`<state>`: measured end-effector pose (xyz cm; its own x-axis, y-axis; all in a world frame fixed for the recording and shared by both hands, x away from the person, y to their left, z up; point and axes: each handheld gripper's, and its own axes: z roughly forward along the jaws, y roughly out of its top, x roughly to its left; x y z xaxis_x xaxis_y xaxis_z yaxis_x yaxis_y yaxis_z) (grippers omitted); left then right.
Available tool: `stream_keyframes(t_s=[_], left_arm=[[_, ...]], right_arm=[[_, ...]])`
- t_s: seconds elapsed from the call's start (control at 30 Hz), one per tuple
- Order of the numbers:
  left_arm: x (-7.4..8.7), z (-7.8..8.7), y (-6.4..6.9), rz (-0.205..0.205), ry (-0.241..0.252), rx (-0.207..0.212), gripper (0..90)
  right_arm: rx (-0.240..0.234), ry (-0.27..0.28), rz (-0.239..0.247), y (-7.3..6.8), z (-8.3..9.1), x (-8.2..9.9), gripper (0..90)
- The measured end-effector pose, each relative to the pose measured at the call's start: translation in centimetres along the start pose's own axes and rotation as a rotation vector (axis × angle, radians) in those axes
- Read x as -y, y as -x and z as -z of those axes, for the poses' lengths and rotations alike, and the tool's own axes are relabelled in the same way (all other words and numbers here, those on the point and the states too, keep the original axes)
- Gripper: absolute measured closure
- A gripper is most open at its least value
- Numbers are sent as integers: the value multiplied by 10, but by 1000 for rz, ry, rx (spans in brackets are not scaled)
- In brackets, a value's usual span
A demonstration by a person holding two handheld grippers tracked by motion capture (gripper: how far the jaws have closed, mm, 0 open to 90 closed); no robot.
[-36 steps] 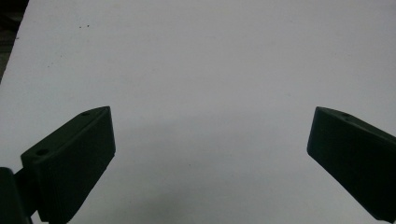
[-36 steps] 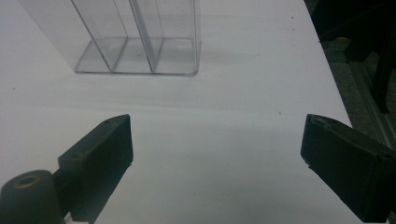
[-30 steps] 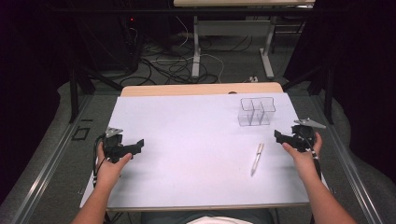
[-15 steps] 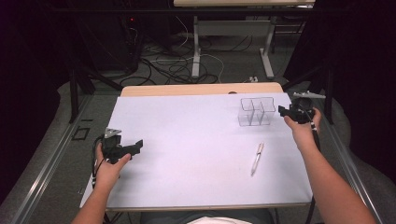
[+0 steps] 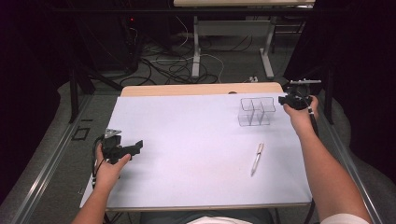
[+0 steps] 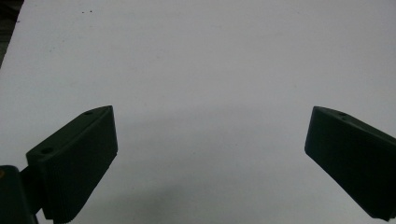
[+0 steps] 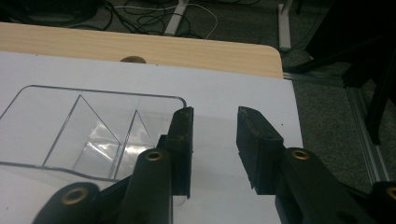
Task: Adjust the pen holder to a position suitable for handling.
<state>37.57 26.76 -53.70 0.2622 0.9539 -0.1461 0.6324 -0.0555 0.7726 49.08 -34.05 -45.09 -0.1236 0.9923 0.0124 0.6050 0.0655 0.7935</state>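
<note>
So, a wooden table (image 5: pixel 201 88) covered by a white sheet (image 5: pixel 196 154), largest thing in the high view. Far right on the sheet stands a clear divided organizer (image 5: pixel 256 112), upright, compartments empty as far as visible. In the right gripper view the organizer (image 7: pixel 88 130) sits just left of the jaws, its near right corner beside the left jaw; contact cannot be told. Right gripper (image 5: pixel 286 100) is just beside the organizer's right wall, held in the right hand (image 5: pixel 301 114). Its jaws have just been closing and now stand at a narrow gap (image 7: pixel 214 140) with nothing between them. Left gripper (image 5: pixel 136 145) sits near the sheet's left edge, well apart from everything; jaws spread wide (image 6: pixel 208 140) over bare sheet. A pen (image 5: pixel 257 158) lies flat, near the organizer on the person's side, untouched.
</note>
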Motion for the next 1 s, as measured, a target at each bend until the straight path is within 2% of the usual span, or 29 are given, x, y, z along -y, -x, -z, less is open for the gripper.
stream_keyframes(t_s=[0.1, 0.27, 0.53, 1.0], left_arm=[[0, 0, 0, -12, -13, 0, 27], [0, -1, 0, -7, -15, 0, 28], [1, -2, 0, -2, -16, 0, 33], [2, -3, 0, -3, -18, 1, 39]], right_arm=[[14, -5, 20, 0, -5, -1, 729], [9, -20, 22, 0, -14, 0, 784], [-1, -55, 3, -1, -27, 4, 853], [-11, -79, 22, -8, -45, 11, 896]])
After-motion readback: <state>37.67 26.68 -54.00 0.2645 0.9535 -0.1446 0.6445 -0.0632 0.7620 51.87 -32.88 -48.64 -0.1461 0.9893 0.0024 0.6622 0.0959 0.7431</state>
